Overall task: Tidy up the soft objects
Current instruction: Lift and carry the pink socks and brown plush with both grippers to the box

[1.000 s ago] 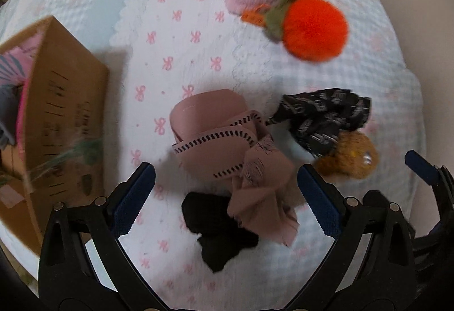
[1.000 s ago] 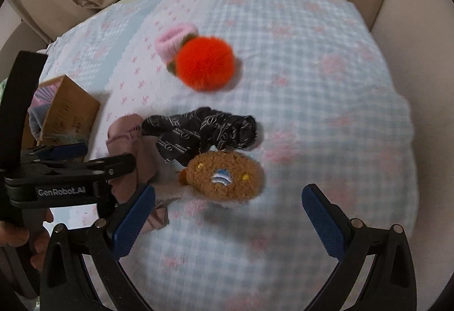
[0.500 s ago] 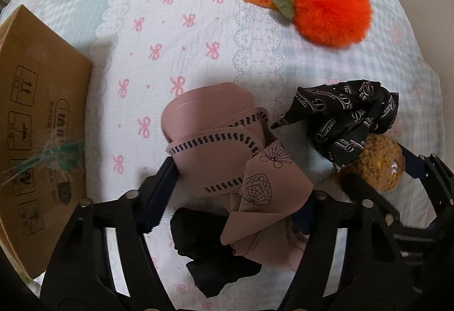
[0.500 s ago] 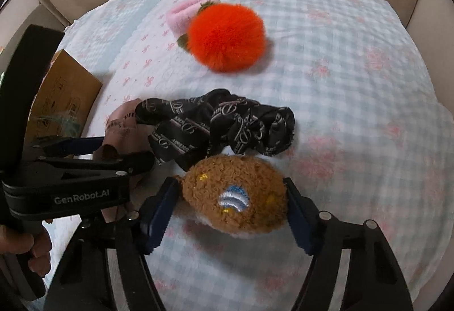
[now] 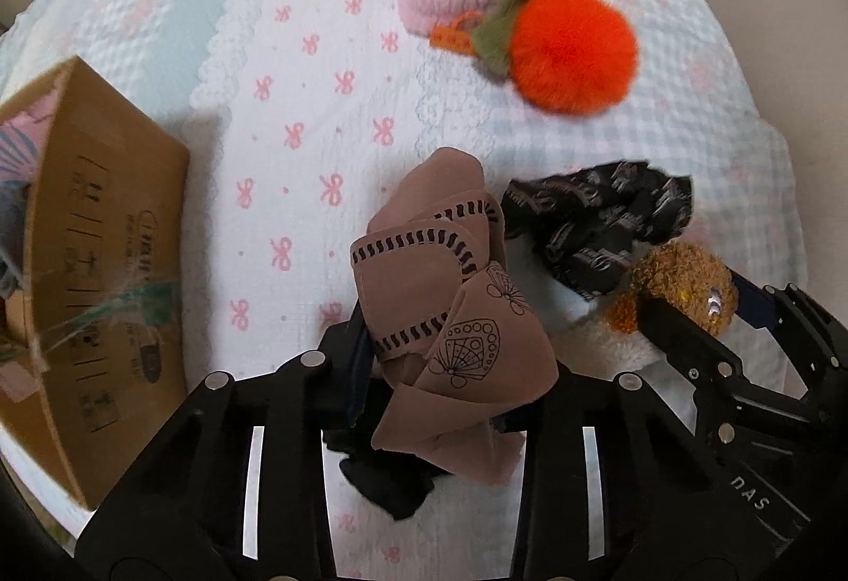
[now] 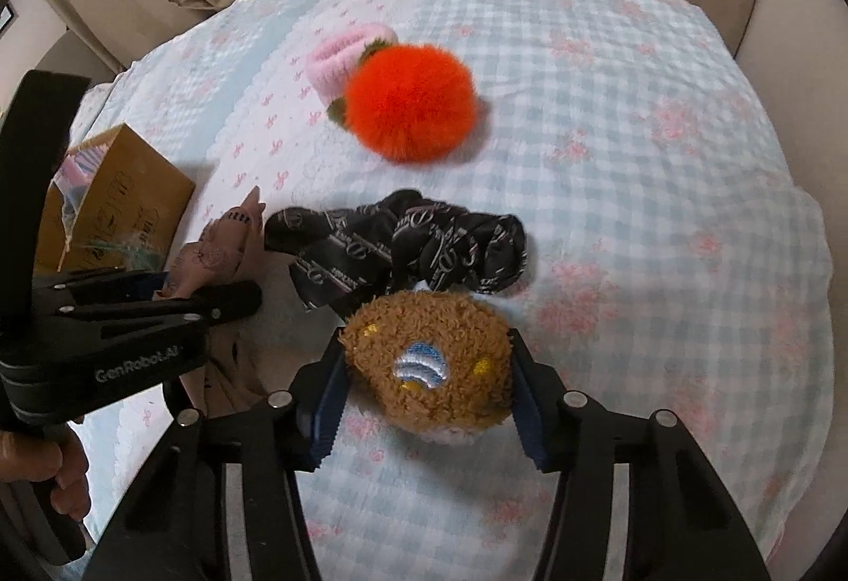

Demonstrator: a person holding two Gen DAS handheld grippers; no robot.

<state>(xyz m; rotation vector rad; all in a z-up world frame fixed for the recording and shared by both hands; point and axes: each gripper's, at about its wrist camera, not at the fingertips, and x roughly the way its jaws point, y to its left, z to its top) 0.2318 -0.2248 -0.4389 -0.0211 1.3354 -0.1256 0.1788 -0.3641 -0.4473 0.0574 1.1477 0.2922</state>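
Pale checked bedding point(image 6: 636, 157) lies under everything; your left gripper point(image 5: 440, 369) has just been closing and now pinches the dusty-pink scarf point(image 5: 424, 263), while your right gripper point(image 6: 424, 390) has closed onto the brown plush point(image 6: 429, 358) (black scarf point(image 6: 403, 247) at its 12 o'clock), cardboard box point(image 5: 106, 263) at 9 o'clock

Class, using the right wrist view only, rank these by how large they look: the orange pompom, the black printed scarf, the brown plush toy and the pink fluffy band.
1. Black printed scarf: widest spread.
2. Brown plush toy and orange pompom: look alike; the toy is nearer the camera, so unranked.
3. Pink fluffy band: smallest, partly hidden behind the pompom.
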